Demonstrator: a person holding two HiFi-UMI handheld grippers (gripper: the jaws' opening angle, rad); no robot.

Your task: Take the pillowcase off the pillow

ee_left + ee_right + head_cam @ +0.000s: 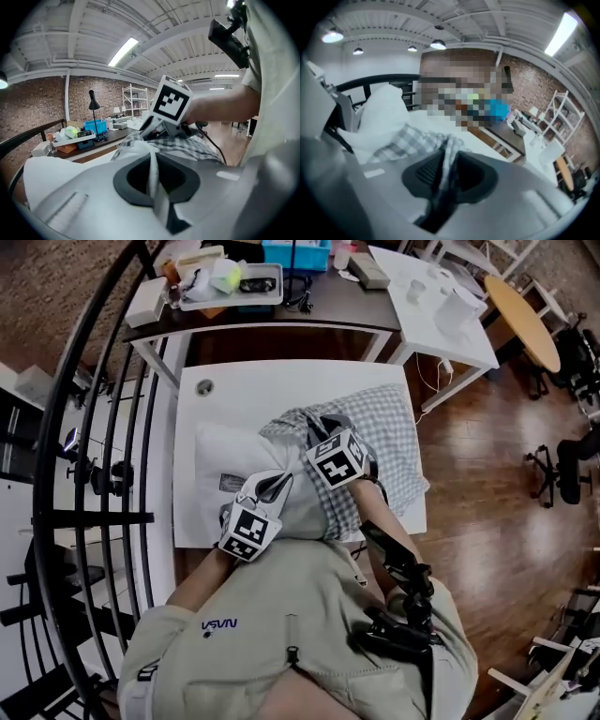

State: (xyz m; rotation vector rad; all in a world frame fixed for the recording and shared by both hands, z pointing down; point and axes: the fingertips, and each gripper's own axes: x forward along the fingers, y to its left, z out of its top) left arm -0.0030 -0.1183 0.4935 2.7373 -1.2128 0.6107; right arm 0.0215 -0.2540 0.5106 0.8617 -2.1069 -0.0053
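On table (pixel 234 390), my left gripper (pixel 151 177) pinches pillow (pixel 220 451) to anchor it; right gripper (pixel 443 176) pinches pillowcase (pixel 389 427), partly off, for pulling.

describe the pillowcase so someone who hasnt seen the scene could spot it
On the white table lies a plain white pillow. The pillowcase is the cloth bunched over its right end, the only grey-and-white checked thing there, pinched by the right gripper.

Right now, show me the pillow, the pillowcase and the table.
pillow (pixel 216 451), head view, bare white left part.
pillowcase (pixel 389 423), head view, checked cloth's right side.
table (pixel 244 385), head view, bare far top.
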